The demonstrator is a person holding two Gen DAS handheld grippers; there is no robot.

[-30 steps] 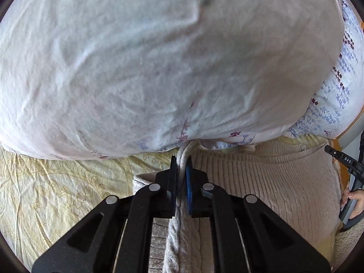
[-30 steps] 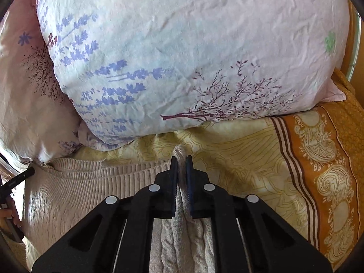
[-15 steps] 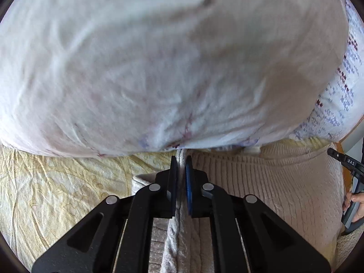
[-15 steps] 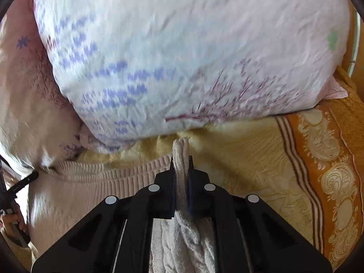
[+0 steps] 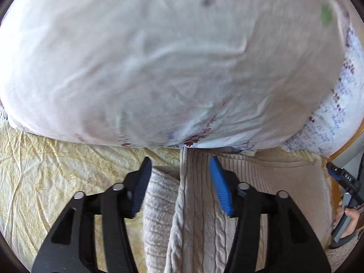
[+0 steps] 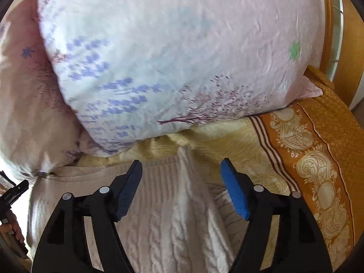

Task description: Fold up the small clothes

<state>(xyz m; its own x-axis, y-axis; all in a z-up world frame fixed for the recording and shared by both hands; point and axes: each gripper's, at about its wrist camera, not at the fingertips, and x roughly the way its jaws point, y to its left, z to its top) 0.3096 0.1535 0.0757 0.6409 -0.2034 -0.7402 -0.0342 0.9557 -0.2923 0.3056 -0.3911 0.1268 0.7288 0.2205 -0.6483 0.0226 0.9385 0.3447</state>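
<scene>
Left wrist view: the beige cable-knit sweater (image 5: 200,216) lies on the yellow patterned bedspread (image 5: 56,173), a raised fold of it running up between the blue pads of the left gripper (image 5: 180,170). Its jaws have just been opening and stand apart, clear of the knit. In the right wrist view the right gripper (image 6: 180,167) also has jaws that have just been opening; a ridge of sweater lies between them, untouched. The knit shows thick cables and a ribbed hem reaching the large white floral pillow (image 6: 182,52). Both grippers point downward toward the pillow's foot. A hand (image 5: 348,218) on the other gripper's handle shows at the right edge.
</scene>
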